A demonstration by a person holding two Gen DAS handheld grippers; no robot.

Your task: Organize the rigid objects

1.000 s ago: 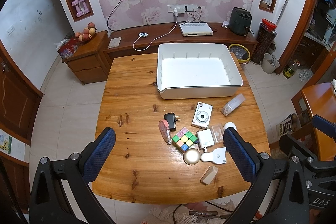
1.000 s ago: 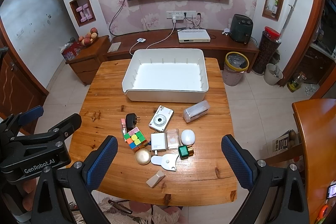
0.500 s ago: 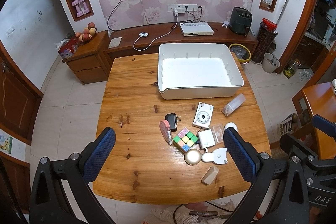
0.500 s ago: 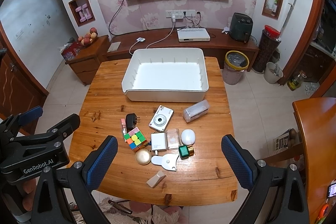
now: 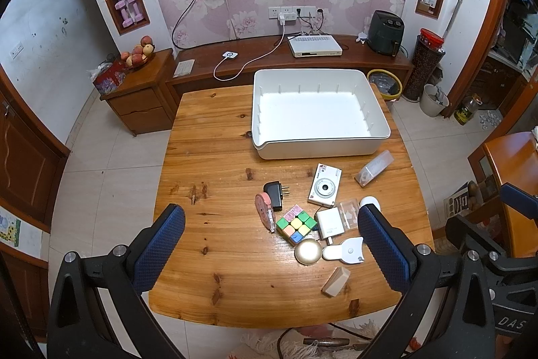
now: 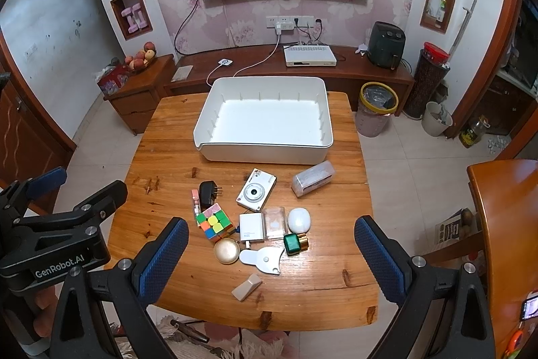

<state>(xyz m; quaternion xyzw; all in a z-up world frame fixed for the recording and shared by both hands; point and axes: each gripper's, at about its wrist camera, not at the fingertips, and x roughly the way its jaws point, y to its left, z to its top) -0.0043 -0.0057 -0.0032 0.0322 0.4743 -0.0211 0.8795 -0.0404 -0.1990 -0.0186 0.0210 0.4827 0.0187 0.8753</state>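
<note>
An empty white bin point(image 6: 265, 123) point(image 5: 316, 113) stands at the far half of the wooden table point(image 6: 168, 157). Nearer lies a cluster of small things: a white camera point(image 6: 256, 193) point(image 5: 324, 187), a colour cube point(image 6: 214, 221) point(image 5: 296, 223), a black plug adapter point(image 6: 207, 192), a white charger point(image 6: 251, 227), a clear case point(image 6: 312, 178), a white oval point(image 6: 299, 220), a green bottle point(image 6: 294, 243), a gold disc point(image 6: 227, 251) and a beige wedge point(image 6: 247, 286). My left gripper point(image 5: 270, 241) and my right gripper point(image 6: 270, 244) hover high above the near edge, both open and holding nothing.
A TV, a low wooden cabinet point(image 6: 336, 69) with a white set-top box point(image 6: 309, 55) and an air fryer stand behind the table. A yellow-rimmed bin point(image 6: 376, 111) is on the floor at the right. A second wooden table point(image 6: 504, 224) is at the far right.
Both views have shifted very slightly; the grippers drift a little while staying open. Nothing on the table has moved.
</note>
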